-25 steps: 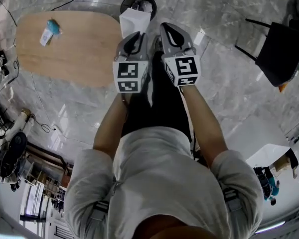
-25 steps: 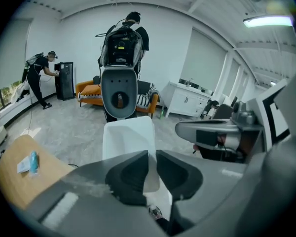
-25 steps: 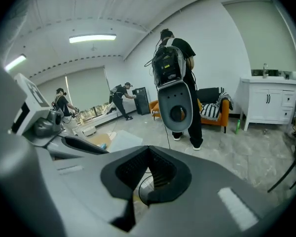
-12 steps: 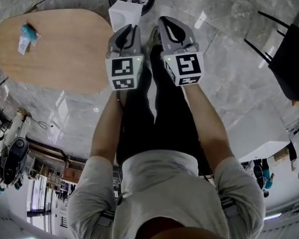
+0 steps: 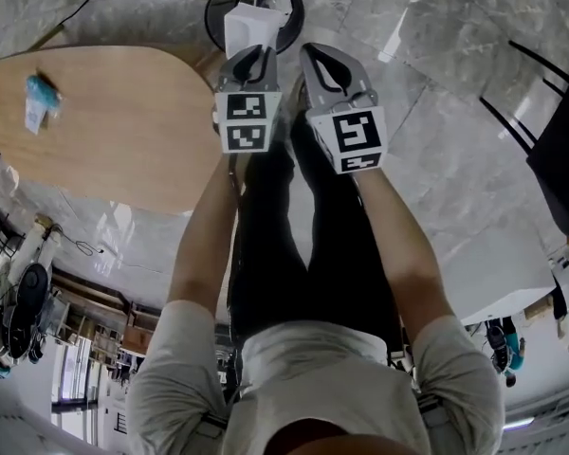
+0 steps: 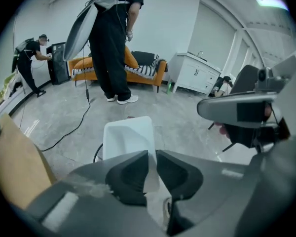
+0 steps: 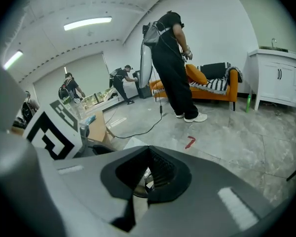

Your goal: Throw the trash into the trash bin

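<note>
You hold both grippers out in front of you, side by side above your legs. Your left gripper (image 5: 255,57) has its jaws pinched on the near wall of a white box (image 5: 250,27). In the left gripper view that thin wall runs between the two pads, and the open box sticks out past the tips. Your right gripper (image 5: 317,55) sits just right of the left one, clear of the box, with its jaws pressed together and nothing in them.

The box hangs over the bin (image 5: 212,11), a round black one on the floor straight ahead of the tips. From your head camera the box covers the middle of the bin's mouth. How high it sits above the rim I cannot tell.

Left of the bin is a wooden table (image 5: 123,121), its rounded end just beside the bin's rim. Near the table's end farthest from the bin lies a teal packet (image 5: 36,100) with a white label. Well to the right of the bin, a black chair (image 5: 564,150) stands on the marble floor (image 5: 427,159).

Beyond the bin, a person in black (image 6: 111,48) stands bent forward in front of an orange sofa (image 6: 157,72). A white cabinet (image 6: 195,75) is against the wall to the sofa's right. Far off to the bin's left, a second person (image 6: 27,58) leans over something by the wall.
</note>
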Demonstrator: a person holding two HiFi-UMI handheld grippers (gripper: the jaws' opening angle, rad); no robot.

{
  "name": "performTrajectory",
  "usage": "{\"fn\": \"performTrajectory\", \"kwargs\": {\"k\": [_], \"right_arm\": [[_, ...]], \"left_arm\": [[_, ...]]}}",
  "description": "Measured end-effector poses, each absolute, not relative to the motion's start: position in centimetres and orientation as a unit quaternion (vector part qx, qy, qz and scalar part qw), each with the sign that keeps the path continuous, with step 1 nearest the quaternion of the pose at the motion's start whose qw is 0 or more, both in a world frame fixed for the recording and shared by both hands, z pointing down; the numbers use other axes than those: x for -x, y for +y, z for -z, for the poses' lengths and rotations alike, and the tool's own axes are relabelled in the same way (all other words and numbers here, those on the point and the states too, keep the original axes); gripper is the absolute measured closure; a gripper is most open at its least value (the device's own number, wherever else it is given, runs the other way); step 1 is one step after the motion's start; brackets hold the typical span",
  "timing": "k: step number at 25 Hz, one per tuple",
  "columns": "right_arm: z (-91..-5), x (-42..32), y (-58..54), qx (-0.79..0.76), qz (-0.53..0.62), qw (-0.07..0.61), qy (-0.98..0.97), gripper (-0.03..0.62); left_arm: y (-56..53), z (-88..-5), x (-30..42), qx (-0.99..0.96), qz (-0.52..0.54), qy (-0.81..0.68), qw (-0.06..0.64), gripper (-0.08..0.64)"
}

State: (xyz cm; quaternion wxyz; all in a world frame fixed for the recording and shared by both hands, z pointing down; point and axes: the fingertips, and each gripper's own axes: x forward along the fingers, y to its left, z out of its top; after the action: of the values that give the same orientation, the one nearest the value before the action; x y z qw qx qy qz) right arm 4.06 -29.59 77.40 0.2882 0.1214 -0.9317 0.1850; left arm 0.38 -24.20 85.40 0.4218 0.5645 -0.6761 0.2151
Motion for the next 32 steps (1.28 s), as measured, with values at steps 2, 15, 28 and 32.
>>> {"fn": "performTrajectory", "kwargs": {"k": [2, 15, 28, 32], "right_arm": [[-78.2, -3.7, -30.0, -0.123, -0.185, 0.289, -0.931, 0.584], [-85.2, -4.9, -32.4, -0.143, -0.207, 0.299, -0.921, 0.584], [-88.1, -6.4, -31.7, -0.137, -0.216, 0.318, -0.913, 0.584], [-88.2, -6.1, -31.9, -0.139, -0.215, 0.316, -0.914, 0.584]], "left_arm": [[-24.6, -87.4, -0.2, -0.576, -0.232, -0.664, 0.417, 0.486], [-27.2, -100.1, 0.4, -0.554, -0.252, -0.628, 0.484, 0.486], [-27.4, -109.1, 1.7, -0.526, -0.296, -0.556, 0.572, 0.486], [-28.5, -109.0, 1.4, -0.524, -0.273, -0.558, 0.583, 0.486]]}}
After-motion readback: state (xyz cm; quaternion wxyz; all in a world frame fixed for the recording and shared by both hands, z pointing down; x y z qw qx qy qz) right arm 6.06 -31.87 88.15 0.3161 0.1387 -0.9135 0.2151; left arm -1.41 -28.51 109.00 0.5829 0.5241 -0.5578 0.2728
